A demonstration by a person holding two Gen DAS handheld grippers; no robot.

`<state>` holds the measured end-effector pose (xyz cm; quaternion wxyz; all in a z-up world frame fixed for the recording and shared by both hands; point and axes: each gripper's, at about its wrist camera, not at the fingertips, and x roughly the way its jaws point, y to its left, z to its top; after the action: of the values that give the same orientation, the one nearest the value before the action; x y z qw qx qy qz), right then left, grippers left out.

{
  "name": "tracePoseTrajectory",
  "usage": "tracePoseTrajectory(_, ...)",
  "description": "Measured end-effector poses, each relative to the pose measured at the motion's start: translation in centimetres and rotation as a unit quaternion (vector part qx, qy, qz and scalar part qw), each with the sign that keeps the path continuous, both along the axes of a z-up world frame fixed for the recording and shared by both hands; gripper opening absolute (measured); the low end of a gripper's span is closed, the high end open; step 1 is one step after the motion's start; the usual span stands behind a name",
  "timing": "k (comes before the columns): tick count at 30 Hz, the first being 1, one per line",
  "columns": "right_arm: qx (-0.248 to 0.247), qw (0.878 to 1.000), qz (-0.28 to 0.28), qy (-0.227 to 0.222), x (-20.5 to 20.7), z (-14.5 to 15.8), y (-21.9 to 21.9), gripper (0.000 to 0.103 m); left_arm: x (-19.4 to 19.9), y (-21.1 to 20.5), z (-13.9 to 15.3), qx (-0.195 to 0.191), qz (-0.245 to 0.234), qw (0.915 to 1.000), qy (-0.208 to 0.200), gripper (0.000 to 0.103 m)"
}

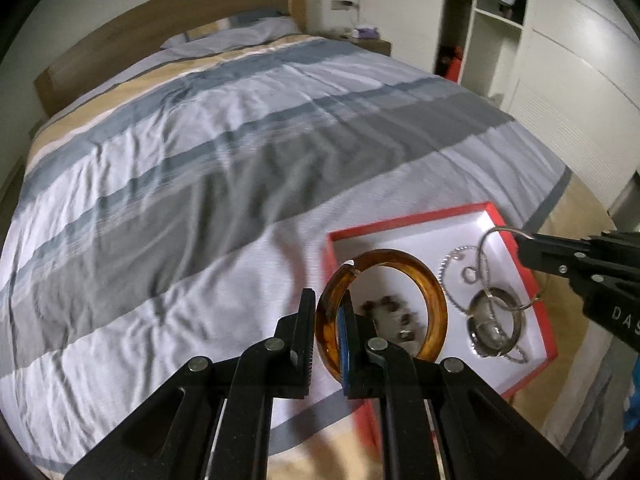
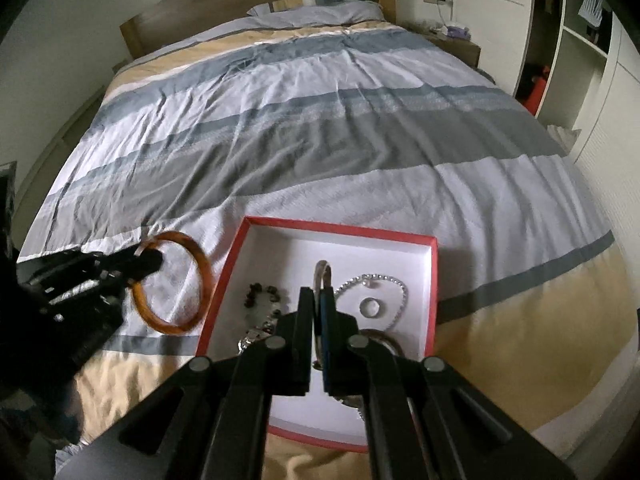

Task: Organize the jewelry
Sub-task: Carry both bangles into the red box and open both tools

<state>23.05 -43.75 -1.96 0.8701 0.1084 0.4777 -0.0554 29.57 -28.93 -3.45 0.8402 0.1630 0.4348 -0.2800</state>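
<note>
Over the red box (image 2: 224, 280), each hand-held gripper clenched on a bangle, dark beads (image 2: 262, 294) blurred, partly hidden.

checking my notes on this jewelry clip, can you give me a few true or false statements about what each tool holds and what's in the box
1. The left tool is shut on the amber bangle. True.
2. The right tool holds a black bead bracelet. False: it is shut on a thin silver bangle; the dark bead bracelet lies in the box.
3. The red box sits on a striped bedspread. True.
4. The red box has its lid on. False: it is open, white inside, with a silver chain and a ring showing.
5. In the right wrist view the amber bangle is inside the box. False: it hangs outside the box's left edge.
</note>
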Motion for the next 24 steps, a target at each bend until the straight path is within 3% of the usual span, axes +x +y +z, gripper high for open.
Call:
tracePoseTrajectory(12, 0.036, 0.999, 0.001, 0.010, 1.5, -4.2, -3.1, 0.003, 0.9, -3.8, -5.0, 0.034, 0.003, 0.9991, 0.027, 0.010)
tracePoseTrajectory(24, 0.013, 0.999, -0.014, 0.034, 3.1, -7.5, -8.0, 0.004, 2.8, -5.8, -7.7, 0.047, 0.011, 0.9981, 0.037, 0.010)
